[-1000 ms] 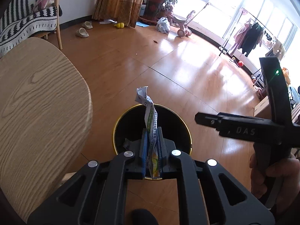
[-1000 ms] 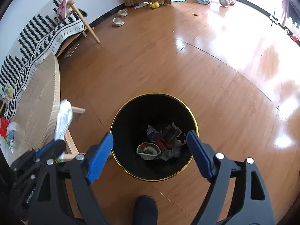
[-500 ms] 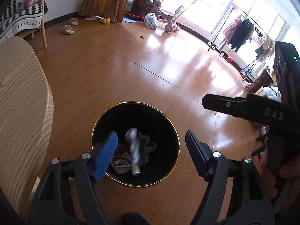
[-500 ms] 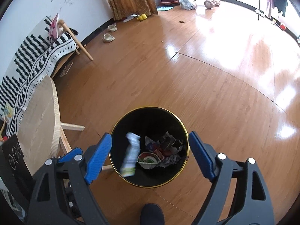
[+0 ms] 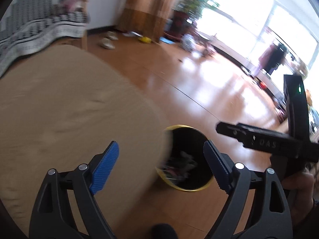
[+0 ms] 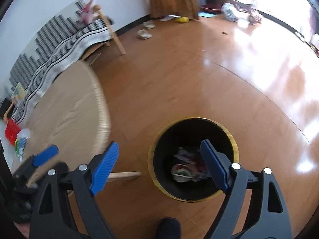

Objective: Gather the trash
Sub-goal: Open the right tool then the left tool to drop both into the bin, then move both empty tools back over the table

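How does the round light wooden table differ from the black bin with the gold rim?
The round light wooden table is pale, flat and wide; the black bin with the gold rim is dark, deep and narrower. The table carries colourful litter at its far edge; the bin holds crumpled wrappers inside. Both are round.

Round black trash bin with gold rim (image 6: 236,145): mouth uncovered, crumpled wrappers (image 6: 186,169) low inside, free room above them. Light wooden round bench (image 6: 65,107) stands close on the bin's left; its edge overlaps the rim in the left wrist view. Glossy wooden floor (image 6: 199,75) beyond the bin lies bare.
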Demonstrator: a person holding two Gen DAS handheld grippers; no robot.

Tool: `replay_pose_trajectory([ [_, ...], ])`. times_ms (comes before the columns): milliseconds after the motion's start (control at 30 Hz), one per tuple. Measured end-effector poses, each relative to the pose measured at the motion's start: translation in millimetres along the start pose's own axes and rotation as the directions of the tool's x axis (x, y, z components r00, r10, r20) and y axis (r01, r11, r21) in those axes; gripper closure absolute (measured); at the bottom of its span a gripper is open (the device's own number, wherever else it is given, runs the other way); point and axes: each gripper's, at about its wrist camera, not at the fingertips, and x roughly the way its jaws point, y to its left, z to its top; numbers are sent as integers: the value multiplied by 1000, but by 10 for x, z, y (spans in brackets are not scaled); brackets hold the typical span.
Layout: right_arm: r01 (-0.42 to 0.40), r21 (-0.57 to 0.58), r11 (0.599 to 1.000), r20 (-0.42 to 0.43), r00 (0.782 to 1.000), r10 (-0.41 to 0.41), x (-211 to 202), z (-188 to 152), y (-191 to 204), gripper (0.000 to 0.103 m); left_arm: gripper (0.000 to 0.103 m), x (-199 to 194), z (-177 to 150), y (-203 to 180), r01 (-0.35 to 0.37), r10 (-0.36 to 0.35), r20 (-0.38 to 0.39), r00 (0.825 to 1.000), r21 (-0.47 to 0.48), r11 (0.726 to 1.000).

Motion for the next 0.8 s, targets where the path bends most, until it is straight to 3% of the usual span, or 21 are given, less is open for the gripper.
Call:
replay_pose_trajectory([
  [100,-51,-74,996,-15,999,50,125,56,558,22,18,-378,42,540,-98,102,52,993,-70,993],
  [200,-109,-150,983,-42,994,104,277,79,1182,22,18,-779,23,1199,-202,219,89,972,-165,965],
  [333,-184,-261,948,-84,982,167,438,14,2021,22,18,-1290,-141,2145,-348,387,90,917,-289,892],
  [400,-222,-323,920,-110,974,196,517,-73,2454,22,18,-1551,-309,2666,-427,475,68,878,-341,838],
  [433,-235,-348,907,-121,971,205,552,-111,2626,22,18,-1668,-401,2914,-456,507,50,861,-368,810],
  [533,-282,-418,864,-160,959,236,667,-240,3159,22,18,-1867,-624,3462,-498,555,6,832,-433,751],
  [633,-325,-476,818,-193,945,263,763,-343,3659,22,18,-1942,-765,3905,-509,559,-28,828,-455,731],
  [800,-357,-548,757,-215,934,285,903,-435,4265,22,18,-1817,-876,4264,-490,518,-68,853,-447,748],
])
